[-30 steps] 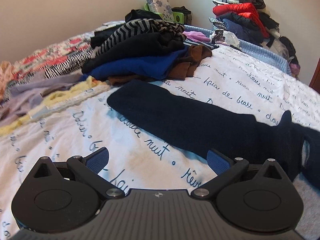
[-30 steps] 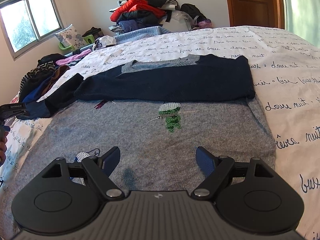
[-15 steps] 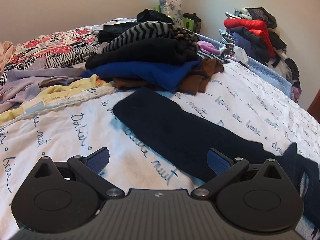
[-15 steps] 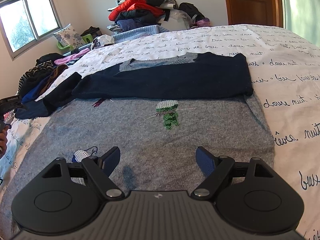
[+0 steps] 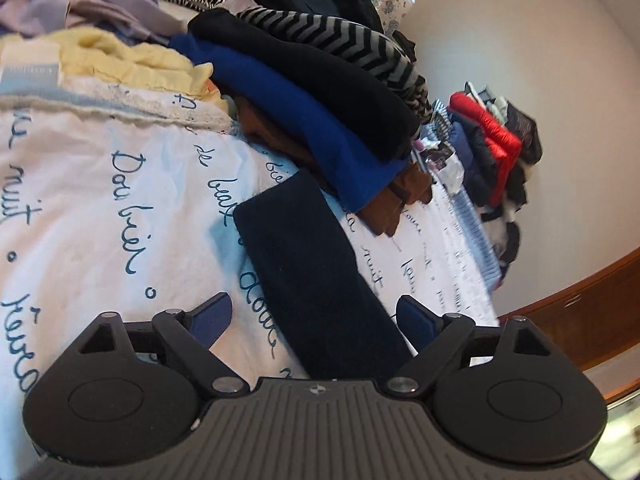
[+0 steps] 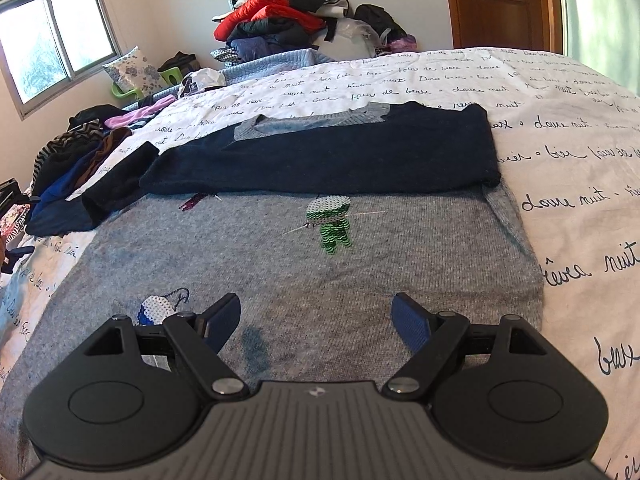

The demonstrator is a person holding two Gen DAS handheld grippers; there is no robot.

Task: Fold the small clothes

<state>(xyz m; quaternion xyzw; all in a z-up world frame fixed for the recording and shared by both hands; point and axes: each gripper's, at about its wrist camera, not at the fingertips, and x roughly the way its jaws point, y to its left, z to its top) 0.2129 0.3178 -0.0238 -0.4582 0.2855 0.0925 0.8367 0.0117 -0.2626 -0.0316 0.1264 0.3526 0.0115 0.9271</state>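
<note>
A grey sweater (image 6: 320,280) with navy sleeves and a green sequin figure lies flat on the bed. One navy sleeve (image 6: 340,156) is folded across its chest. The other navy sleeve (image 5: 304,264) stretches out to the side over the printed bed cover. My left gripper (image 5: 314,320) is tilted over this sleeve, which lies between the closing jaws; the blue pads (image 5: 212,316) do not press on it. My right gripper (image 6: 316,320) hovers open above the sweater's lower part, with nothing gripped.
A stack of folded clothes (image 5: 320,92) sits just beyond the sleeve's cuff, with yellow and lilac garments (image 5: 132,60) beside it. A heap of jackets (image 6: 280,20) lies against the far wall. The white script-printed bed cover (image 6: 560,120) spreads to the right, with a wooden door (image 6: 500,4) behind it.
The left gripper has rolled sideways and moved in along the outstretched sleeve, which now lies between its fingers, and its jaws have narrowed a little. The right gripper has not moved.
</note>
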